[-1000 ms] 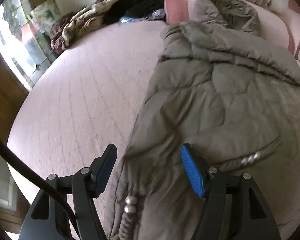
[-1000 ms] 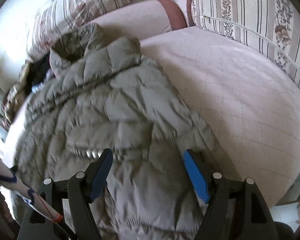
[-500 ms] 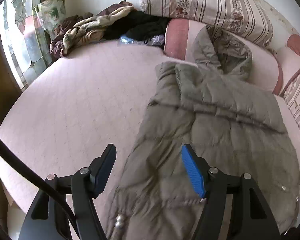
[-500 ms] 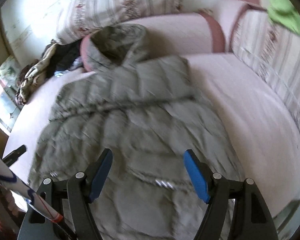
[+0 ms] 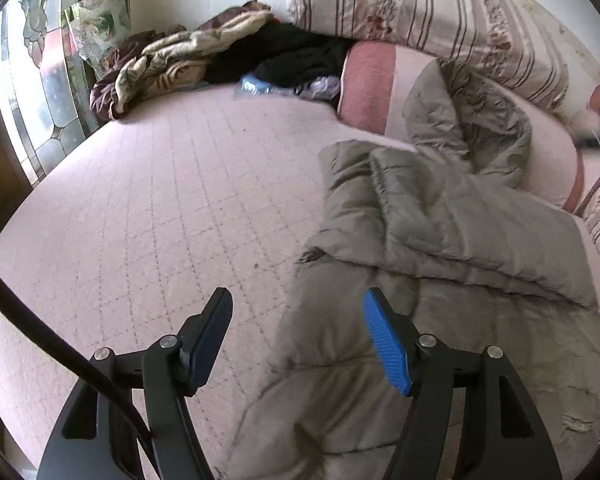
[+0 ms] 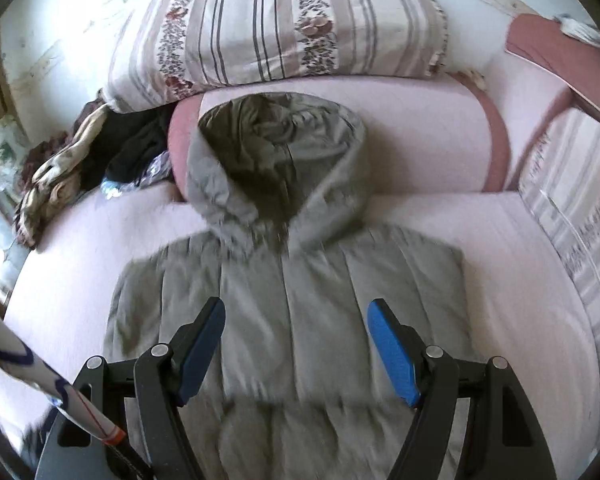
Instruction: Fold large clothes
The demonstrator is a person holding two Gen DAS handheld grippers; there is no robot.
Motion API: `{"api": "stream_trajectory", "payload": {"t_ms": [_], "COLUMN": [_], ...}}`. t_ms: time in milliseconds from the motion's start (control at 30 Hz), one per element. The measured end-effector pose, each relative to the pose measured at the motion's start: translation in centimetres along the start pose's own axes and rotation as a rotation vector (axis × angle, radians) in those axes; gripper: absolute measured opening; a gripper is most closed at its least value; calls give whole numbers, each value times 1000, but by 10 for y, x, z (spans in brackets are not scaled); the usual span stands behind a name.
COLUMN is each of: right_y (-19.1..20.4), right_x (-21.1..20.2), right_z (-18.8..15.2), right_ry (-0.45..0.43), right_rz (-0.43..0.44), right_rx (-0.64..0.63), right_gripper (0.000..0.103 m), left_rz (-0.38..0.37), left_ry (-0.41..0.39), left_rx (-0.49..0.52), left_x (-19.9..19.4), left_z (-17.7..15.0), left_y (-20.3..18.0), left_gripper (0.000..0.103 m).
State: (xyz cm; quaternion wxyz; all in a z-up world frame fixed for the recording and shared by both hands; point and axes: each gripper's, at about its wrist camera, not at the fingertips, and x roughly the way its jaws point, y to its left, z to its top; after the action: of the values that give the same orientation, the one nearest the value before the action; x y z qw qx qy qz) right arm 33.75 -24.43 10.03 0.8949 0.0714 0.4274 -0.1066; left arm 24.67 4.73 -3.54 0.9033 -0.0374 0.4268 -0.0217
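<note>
A grey-green padded hooded jacket [image 6: 300, 304] lies flat on the pink quilted bed [image 6: 500, 264], its hood [image 6: 276, 160] propped against a pink bolster. In the left wrist view the jacket [image 5: 440, 264] fills the right side, a sleeve folded across its body. My left gripper [image 5: 298, 328] hangs open above the jacket's left edge, nothing between its fingers. Over the jacket's middle my right gripper [image 6: 296, 344] is open and empty too, above the fabric.
A striped floral pillow [image 6: 280, 24] leans on the wall behind the pink bolster [image 6: 420, 140]. A heap of brown, beige and black clothes [image 5: 220, 52] lies at the bed's far left corner, by a stained-glass window [image 5: 40, 80]. Bare mattress [image 5: 148, 208] spreads left of the jacket.
Both grippers have pulled back and risen from the jacket, so more of it and the bed shows. The right one swung to face the hood head-on. Both stayed open.
</note>
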Motion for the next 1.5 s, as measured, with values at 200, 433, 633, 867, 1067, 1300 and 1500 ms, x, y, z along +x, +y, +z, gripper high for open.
{"api": "stream_trajectory", "payload": {"t_ms": [200,433,633,867,1067,1300,1500], "right_y": [40,64,66,69,75,70,65], "right_x": [56,119,177,221,213,117,36], "right_z": [93,175,206,217,198,168,108], "right_ry": [-21,-53,-35,-10,51,1,-8], "right_rz": [17,101,122,128,124,117,128], "right_rx": [58,215,351,434,325,208,114], "right_gripper": [78,79,83,83,11,8,7], "left_rz": [-30,-16,-31,-36,-50,-66,-63], "left_ry": [21,97,129,134,150,136,114], "left_rx": [-21,-46,-70,-71,-86,-113,-135], "left_x": [8,36,49,54,51,34,21], "left_z": [3,3,2,-1,0,2,2], "left_y": [12,19,24,24,27,33,42], "left_gripper": [67,67,67,67,67,67,67]}}
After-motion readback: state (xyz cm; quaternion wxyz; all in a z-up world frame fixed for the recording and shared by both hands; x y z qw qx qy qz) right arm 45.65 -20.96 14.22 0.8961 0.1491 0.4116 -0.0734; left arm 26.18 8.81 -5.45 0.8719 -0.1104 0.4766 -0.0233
